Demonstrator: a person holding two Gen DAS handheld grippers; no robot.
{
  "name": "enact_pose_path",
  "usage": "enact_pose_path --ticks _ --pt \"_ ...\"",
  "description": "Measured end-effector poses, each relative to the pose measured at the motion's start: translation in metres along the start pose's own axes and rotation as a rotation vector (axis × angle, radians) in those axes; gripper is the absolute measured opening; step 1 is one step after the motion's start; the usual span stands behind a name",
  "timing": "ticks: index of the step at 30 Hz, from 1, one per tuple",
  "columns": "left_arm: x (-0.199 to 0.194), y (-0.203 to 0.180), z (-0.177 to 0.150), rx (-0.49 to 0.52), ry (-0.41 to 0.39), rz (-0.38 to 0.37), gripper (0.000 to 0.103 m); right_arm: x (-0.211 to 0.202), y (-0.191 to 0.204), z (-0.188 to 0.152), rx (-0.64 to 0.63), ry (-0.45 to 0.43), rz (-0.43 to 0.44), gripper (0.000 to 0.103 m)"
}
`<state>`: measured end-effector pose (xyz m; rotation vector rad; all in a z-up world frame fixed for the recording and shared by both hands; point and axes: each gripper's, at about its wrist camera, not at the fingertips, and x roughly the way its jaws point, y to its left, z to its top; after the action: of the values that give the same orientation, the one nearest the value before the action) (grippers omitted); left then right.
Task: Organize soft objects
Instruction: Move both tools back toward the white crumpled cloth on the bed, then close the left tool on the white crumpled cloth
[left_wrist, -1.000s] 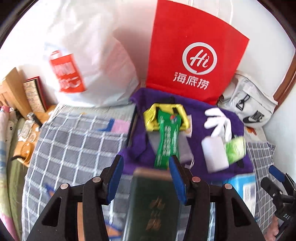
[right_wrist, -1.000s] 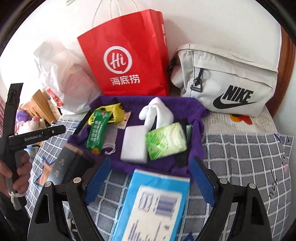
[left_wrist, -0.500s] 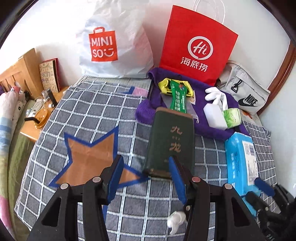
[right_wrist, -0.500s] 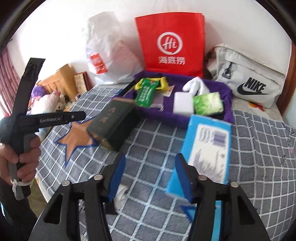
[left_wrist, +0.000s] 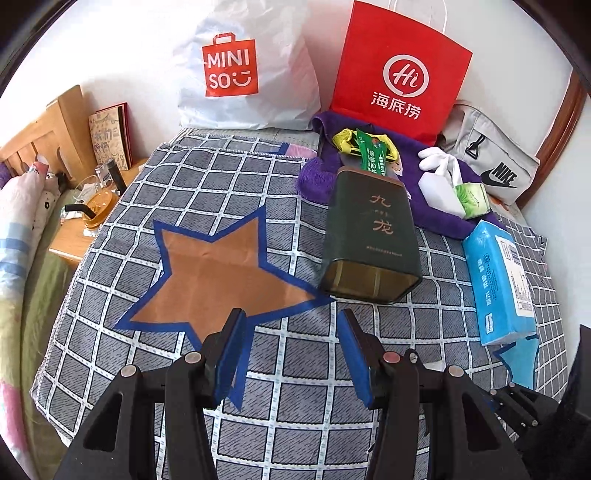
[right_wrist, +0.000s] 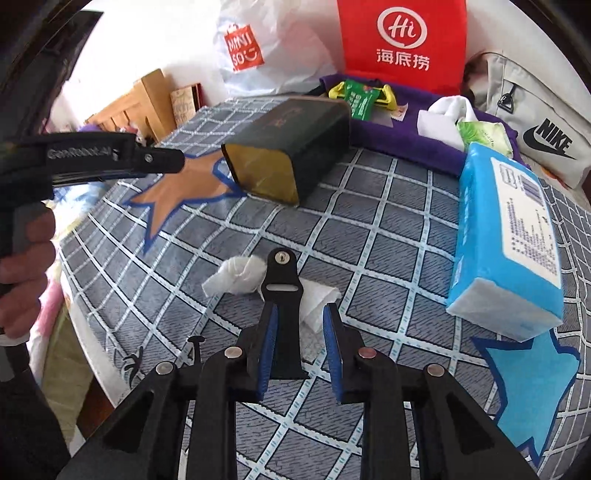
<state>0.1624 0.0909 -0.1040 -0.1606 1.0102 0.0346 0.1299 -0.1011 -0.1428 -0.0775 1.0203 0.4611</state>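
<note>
My right gripper (right_wrist: 301, 310) hangs low over the checked bed cover (right_wrist: 369, 236), its jaws closing. Between them is a flat black strap-like piece (right_wrist: 281, 291), close to the left pad, and the right pad stands apart from it. Crumpled white tissue (right_wrist: 236, 277) lies just behind. The left gripper (left_wrist: 292, 315) is open and holds nothing, near the brown star patch (left_wrist: 218, 273). A dark green tin (left_wrist: 369, 236) lies on its side ahead of it. To the right rests a blue tissue pack (left_wrist: 498, 280).
At the far end, a purple cloth (left_wrist: 436, 214) carries a green packet, a yellow item, a white sponge and green tissues. Behind stand a red paper bag (left_wrist: 402, 70), a white plastic bag (left_wrist: 243, 70) and a grey pouch (left_wrist: 495, 166). A bedside table with glasses (left_wrist: 92, 206) is at the left.
Both grippers have drawn back toward the near end of the bed. The tin and the blue pack, earlier between the fingers, now lie free ahead. The right jaws have narrowed.
</note>
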Motion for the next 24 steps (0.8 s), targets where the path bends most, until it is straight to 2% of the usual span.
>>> enact_pose_path --ticks 5,11,16,21,24 --pt "-0.001 0.004 -0.007 0.006 0.002 0.000 0.049 0.012 0.010 -0.005 -0.008 0.020 0.017 0.026" --pt "0.002 0.001 -0.013 0.011 0.014 -0.002 0.049 0.015 0.017 -0.007 -0.047 -0.003 -0.041 0.020" --pt "0.008 -0.009 -0.020 0.035 0.030 -0.004 0.049 -0.011 -0.001 -0.010 0.002 -0.064 -0.002 0.020" --pt "0.016 -0.029 -0.032 0.082 0.051 -0.023 0.049 -0.028 -0.029 -0.023 0.058 -0.075 -0.059 0.020" --pt "0.025 -0.043 -0.038 0.082 0.082 -0.078 0.049 -0.035 -0.050 -0.035 0.098 -0.068 -0.078 0.020"
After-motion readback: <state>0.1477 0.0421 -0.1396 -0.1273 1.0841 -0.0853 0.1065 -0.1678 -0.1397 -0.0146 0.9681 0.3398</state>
